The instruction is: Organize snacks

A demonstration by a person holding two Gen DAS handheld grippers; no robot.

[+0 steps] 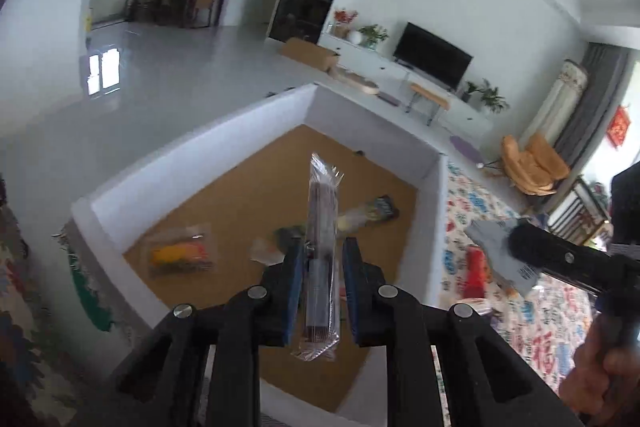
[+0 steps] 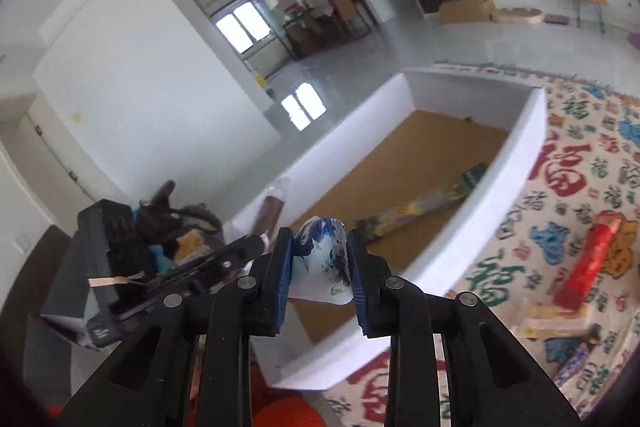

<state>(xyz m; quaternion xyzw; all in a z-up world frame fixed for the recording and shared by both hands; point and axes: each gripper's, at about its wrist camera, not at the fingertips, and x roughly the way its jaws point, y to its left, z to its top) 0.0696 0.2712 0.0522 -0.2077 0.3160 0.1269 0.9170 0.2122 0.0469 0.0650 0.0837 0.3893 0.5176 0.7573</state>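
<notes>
My left gripper (image 1: 323, 267) is shut on a clear-wrapped dark brown snack bar (image 1: 322, 227), held upright above the white box (image 1: 200, 155) with a brown floor. In the box lie an orange snack packet (image 1: 180, 253), a long blue-and-yellow packet (image 1: 368, 213) and a small clear packet (image 1: 266, 251). My right gripper (image 2: 320, 259) is shut on a white packet with blue print (image 2: 320, 255), over the near corner of the box (image 2: 480, 247). In the left wrist view that packet (image 1: 490, 239) shows at the right edge, above the cloth.
The box stands on a patterned cloth (image 2: 580, 167) with red and blue characters. A red packet (image 2: 592, 259) and several other snacks (image 2: 556, 319) lie on the cloth to the right of the box. A person's hand (image 1: 600, 379) holds the right tool.
</notes>
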